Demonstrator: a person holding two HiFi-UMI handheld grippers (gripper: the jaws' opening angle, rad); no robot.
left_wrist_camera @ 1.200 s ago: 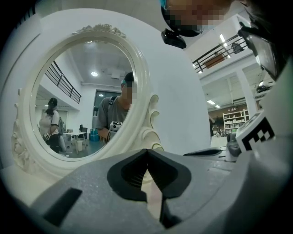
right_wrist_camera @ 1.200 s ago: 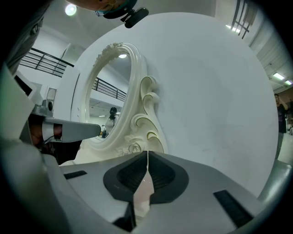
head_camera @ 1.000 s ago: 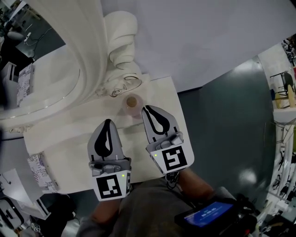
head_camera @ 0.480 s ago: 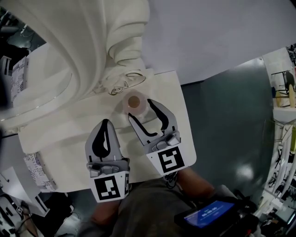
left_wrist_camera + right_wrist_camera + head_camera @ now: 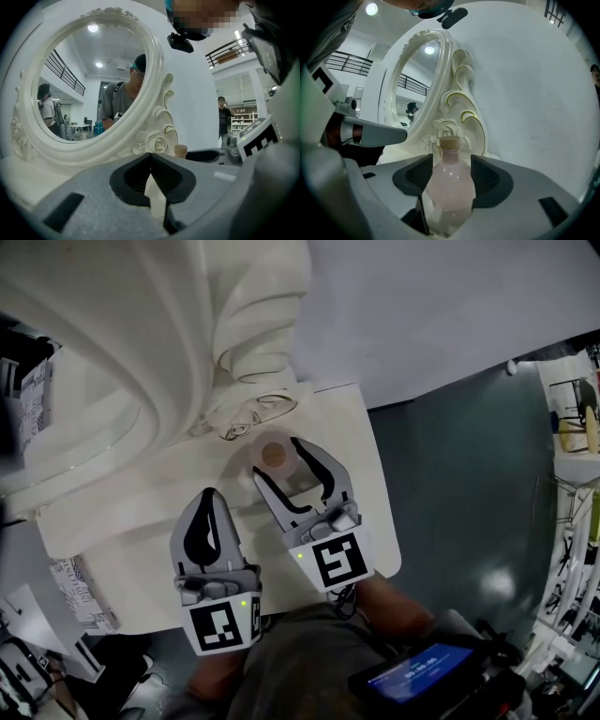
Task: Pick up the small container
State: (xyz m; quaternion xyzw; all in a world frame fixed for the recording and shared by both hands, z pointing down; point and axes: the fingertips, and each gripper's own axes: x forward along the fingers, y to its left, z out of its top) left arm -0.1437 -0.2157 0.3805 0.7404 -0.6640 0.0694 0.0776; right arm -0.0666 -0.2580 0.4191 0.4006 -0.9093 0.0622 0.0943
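Note:
The small container is a pale pink bottle [image 5: 275, 456] with a cork stopper, standing upright on the cream tabletop [image 5: 131, 521] in front of the ornate mirror's base. My right gripper [image 5: 278, 463] is open, its two fingertips either side of the bottle. In the right gripper view the bottle [image 5: 449, 187] stands between the dark pads of that gripper [image 5: 449, 165], and I cannot see them pressing on it. My left gripper [image 5: 208, 495] lies shut and empty on the table to the left. In the left gripper view its jaws [image 5: 151, 155] meet, and the cork [image 5: 180, 151] shows beyond them.
A large white carved mirror [image 5: 141, 352] rises right behind the bottle; its scrolled foot [image 5: 253, 409] nearly touches it. The table's right edge [image 5: 386, 521] drops to grey floor. A white wall [image 5: 422, 306] lies behind. A person's lap and a lit device [image 5: 412, 676] are below.
The right gripper's jaws have gone from shut to wide open and moved forward, so the bottle now stands between their tips. The left gripper has barely shifted.

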